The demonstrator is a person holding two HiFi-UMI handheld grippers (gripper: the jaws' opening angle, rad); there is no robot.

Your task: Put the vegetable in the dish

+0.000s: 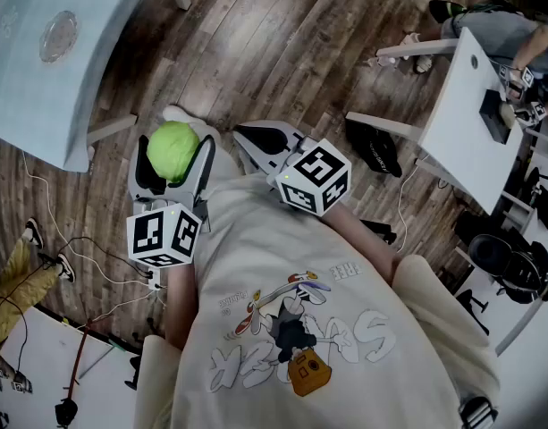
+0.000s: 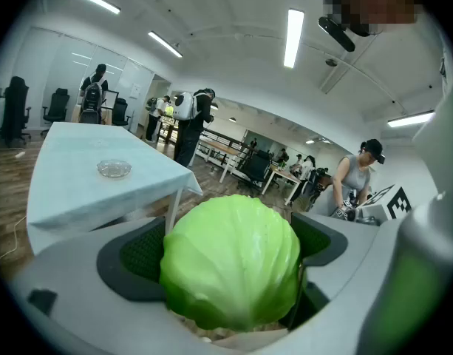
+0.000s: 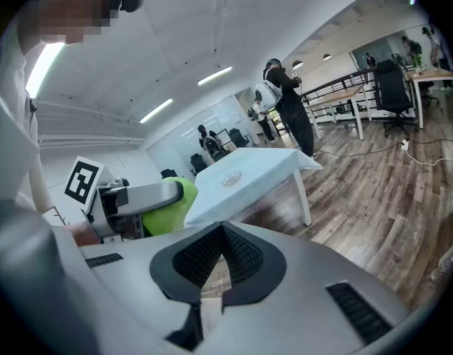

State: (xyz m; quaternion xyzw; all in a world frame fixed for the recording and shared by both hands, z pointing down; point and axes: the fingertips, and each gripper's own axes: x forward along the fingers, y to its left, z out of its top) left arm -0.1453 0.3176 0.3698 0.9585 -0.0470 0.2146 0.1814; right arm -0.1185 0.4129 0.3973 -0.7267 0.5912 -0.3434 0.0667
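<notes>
Your left tool is clamped on the cabbage. Its jaws are spread wide around the head, with a dark ribbed pad against each flank. Your right tool, just to the side, is clenched with nothing between its jaws. The cabbage is a round, tightly packed head, pale green and waxy, with shallow veins running over smooth outer leaves. There is a paler, rougher patch low down, close to the tool's body. Judge it as fairly heavy for its size and firm at the core. Its skin looks slick, though, and the outer leaves could bruise or slide if you squeeze unevenly. Being a ball, it will likely want to roll out ahead of the jaws. The widest girth, where the pads sit now, looks the safest hold, provided you keep the tool from tipping far down. The dish is small, shallow, clear glass, hard and brittle. It stands well ahead of the left tool and off to its left, on a tabletop under a smooth pale blue cover. It seems small against the head, so expect the cabbage to perch on it, and lower it gently. Below both tools is a floor of worn wood planks.
</notes>
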